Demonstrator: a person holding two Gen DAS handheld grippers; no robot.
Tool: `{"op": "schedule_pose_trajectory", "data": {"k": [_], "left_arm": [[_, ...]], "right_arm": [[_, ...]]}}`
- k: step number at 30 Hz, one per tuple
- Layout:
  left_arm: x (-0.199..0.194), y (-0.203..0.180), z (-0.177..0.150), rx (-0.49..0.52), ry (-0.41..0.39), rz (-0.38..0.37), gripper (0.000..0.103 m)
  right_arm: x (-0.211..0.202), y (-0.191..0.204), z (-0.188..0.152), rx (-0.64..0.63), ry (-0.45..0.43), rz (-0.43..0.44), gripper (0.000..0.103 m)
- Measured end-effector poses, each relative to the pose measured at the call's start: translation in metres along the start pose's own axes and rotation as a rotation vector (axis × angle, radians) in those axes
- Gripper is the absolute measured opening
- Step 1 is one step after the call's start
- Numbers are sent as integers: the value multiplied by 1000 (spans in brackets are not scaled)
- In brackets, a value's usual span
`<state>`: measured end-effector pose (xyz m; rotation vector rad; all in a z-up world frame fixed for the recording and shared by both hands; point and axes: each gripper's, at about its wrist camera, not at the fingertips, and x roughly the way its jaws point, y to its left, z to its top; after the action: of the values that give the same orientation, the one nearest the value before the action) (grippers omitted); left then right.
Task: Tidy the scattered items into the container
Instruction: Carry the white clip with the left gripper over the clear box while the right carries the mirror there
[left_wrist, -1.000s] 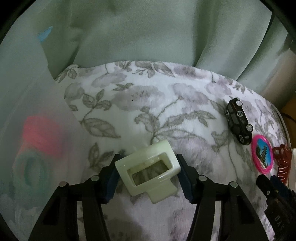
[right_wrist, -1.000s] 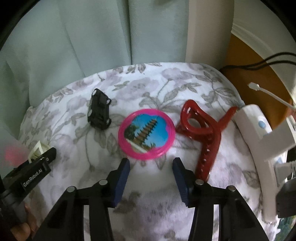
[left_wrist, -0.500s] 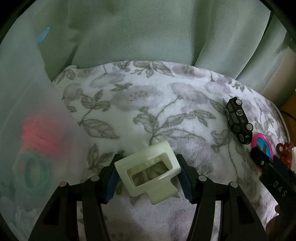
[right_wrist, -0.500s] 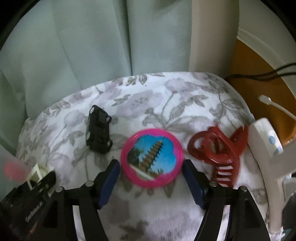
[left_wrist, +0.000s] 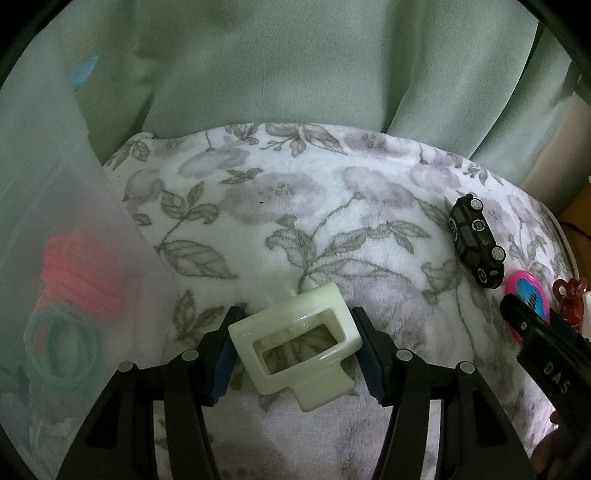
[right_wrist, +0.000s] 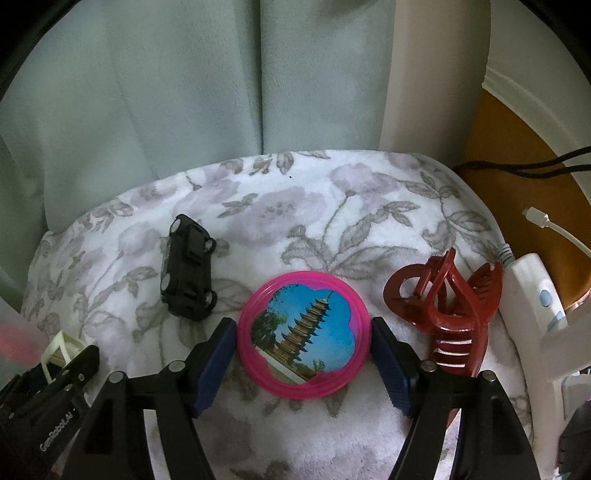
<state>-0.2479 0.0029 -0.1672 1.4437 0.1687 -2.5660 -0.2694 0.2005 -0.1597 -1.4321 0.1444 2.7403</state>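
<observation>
Two grippers work a floral blanket (left_wrist: 314, 206). Far left, the frosted container (left_wrist: 74, 258) already holds hair ties. Just right of it, the left gripper (left_wrist: 293, 356) clamps a cream plastic clip (left_wrist: 295, 350) by its sides; it looks light, stiff and slick, so a side grip suits it. Rightward, the right gripper (right_wrist: 303, 354) has just widened its jaws; they now flank the pink round mirror (right_wrist: 303, 334), apparently not yet squeezing. Probably light and fragile, it is best taken by the rim.

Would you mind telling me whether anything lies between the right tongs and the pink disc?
Nothing visible does: the right tongs already straddle the pink disc, one blue pad at each side. The toy car and red hair clip lie aside.
</observation>
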Motion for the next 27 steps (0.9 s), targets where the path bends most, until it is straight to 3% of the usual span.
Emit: {"op": "schedule_pose_trajectory", "data": {"k": [13,21,27], "left_arm": [[-15,-3,-23,40,29,-28,59],[-37,-5,-57,91,70,-55,59],[-57,-2,-76,59,106,-98,59]], "right_arm": [[-31,-10,-39,-20,40,24,75],[-60,-43,-79,57,78,73,75],[-86,-58,-94,116,79,97,75]]}}
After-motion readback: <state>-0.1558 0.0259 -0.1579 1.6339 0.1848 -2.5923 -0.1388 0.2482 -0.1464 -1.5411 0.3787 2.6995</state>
